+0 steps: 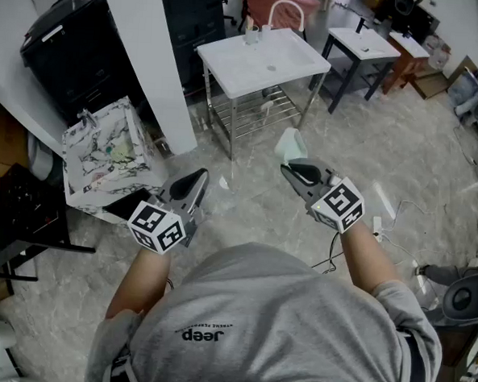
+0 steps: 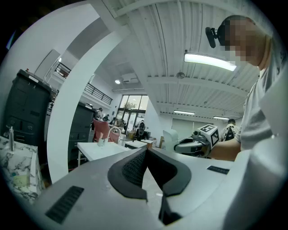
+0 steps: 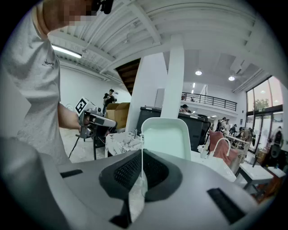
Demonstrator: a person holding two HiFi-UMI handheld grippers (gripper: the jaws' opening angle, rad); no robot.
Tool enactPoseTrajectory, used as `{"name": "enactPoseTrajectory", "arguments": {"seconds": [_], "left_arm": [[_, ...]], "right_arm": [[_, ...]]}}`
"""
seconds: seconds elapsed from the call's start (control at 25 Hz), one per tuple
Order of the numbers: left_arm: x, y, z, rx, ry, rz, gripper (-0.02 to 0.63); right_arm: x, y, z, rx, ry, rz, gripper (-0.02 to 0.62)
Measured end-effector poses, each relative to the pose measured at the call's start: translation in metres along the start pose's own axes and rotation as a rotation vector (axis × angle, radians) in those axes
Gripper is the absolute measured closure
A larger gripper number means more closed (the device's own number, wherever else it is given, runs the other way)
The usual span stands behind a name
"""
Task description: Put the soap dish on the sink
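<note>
1. Marble-patterned square basin [image 1: 104,150], far left: a likely wrong target if mistaken for the sink.
2. Left gripper [image 2: 146,152]: jaws pressed together with nothing between them, so it offers no backup.
3. White rectangular sink on a metal-frame stand [image 1: 263,62]: ahead, well apart. The dish may slide if landed tilted.
4. Pale green rectangular plastic soap dish [image 3: 165,137]: in the air, upright. Right gripper [image 3: 141,157] is clamped on its thin rim only, so it could pivot or drop.

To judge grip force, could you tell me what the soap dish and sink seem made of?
Soap dish: probably plastic; pale mint, with a thin, smooth wall. Sink: glossy white top, perhaps ceramic or resin; its frame looks like shiny metal rods.
</note>
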State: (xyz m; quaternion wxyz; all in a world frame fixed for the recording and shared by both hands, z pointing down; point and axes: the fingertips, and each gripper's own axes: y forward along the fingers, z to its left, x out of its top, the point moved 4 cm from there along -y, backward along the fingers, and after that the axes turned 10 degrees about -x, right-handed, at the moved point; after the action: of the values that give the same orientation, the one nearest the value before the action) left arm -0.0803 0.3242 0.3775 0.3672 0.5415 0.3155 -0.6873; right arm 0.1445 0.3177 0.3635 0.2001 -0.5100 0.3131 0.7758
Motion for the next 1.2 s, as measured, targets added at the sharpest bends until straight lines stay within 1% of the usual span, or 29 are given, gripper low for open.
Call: {"name": "enactPoseTrajectory", "arguments": {"seconds": [0.44,0.6,0.92,1.2], "left_arm": [[0.000,0.006,-0.003,0.008,-0.002,-0.001,0.592],[0.001,0.013,-0.010,0.014,0.006,0.001,0.592],[0.004,0.042,-0.043,0.041,0.026,-0.013,0.592],[-0.002,0.072,-0.070,0.072,0.014,-0.029,0.592]], "right_arm": [[-0.001,-0.005,-0.009,0.006,0.022,-0.017,0.532],[-0.001,-0.012,-0.015,0.014,0.045,-0.037,0.532],[-0.002,-0.046,-0.042,0.050,0.081,-0.089,0.532],[-0.014,-0.074,-0.068,0.089,0.089,-0.116,0.532]]}}
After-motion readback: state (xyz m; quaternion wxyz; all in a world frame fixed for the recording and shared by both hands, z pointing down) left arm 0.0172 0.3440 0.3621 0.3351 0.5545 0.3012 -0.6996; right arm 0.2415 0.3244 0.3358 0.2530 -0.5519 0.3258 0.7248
